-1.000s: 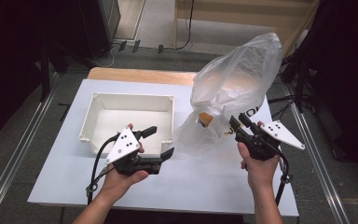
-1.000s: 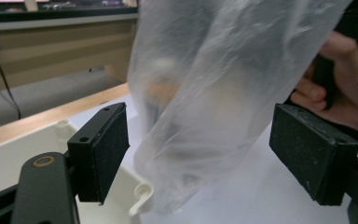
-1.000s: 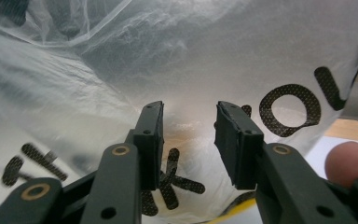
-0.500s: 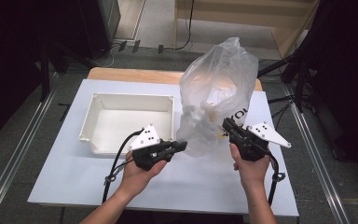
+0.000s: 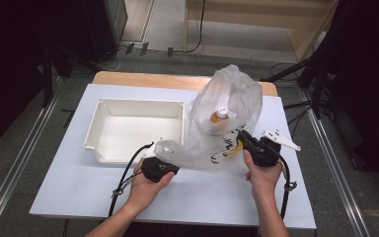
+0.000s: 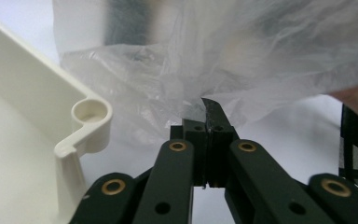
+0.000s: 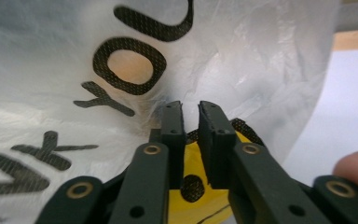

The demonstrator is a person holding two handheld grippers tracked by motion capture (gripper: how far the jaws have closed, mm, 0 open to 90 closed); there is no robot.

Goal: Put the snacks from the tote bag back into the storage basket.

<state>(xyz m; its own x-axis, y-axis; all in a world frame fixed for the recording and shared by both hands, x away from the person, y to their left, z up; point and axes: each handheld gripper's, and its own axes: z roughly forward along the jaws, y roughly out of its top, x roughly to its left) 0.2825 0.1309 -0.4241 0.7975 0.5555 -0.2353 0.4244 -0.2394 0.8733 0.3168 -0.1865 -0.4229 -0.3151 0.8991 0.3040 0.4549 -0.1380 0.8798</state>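
High view | plastic bag between tools | left tool clamps bag | right tool clamps bag

white tray, open and bare inside, on the white table, just beyond and left of the left-hand tool; one rounded corner lug lies close left of that tool's tip. wooden board edge along the table's far side. grey floor with metal rails and black cables, well beyond both tools.
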